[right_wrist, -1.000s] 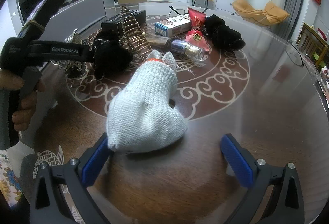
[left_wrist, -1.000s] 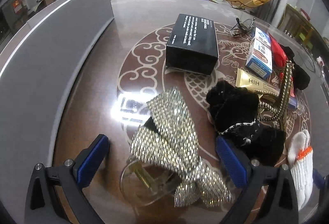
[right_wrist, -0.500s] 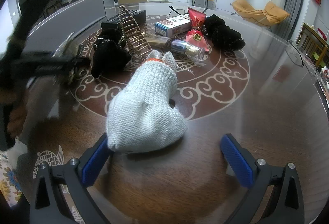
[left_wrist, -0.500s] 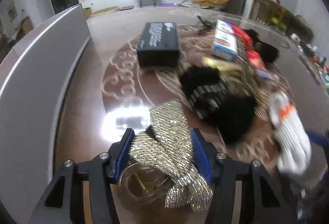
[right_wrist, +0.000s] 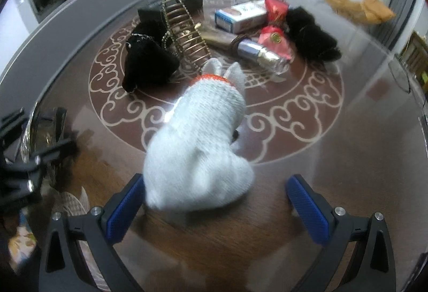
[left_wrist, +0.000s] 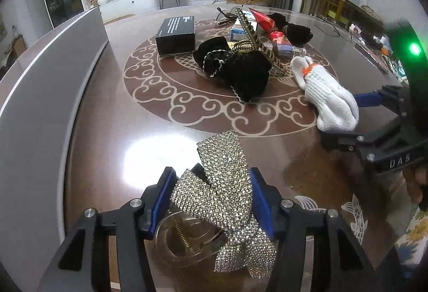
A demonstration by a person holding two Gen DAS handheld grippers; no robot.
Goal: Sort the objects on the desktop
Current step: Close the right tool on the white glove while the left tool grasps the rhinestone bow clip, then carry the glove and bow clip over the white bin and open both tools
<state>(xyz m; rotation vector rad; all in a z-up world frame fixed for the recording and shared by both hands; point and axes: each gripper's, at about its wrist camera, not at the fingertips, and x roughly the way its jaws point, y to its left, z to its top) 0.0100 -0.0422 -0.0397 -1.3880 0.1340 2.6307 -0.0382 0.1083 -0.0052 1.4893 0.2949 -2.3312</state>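
My left gripper pinches a sparkly silver bow clip low over the brown table. My right gripper is spread wide around the white glove.

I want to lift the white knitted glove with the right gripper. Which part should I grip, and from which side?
Grip the white knitted glove across its bunched, wide near end, coming low from the near table edge. That end already lies between the open right gripper fingers, while the orange-banded cuff points away toward the clutter. Probably shift a little left first, as the glove sits nearer the left finger.
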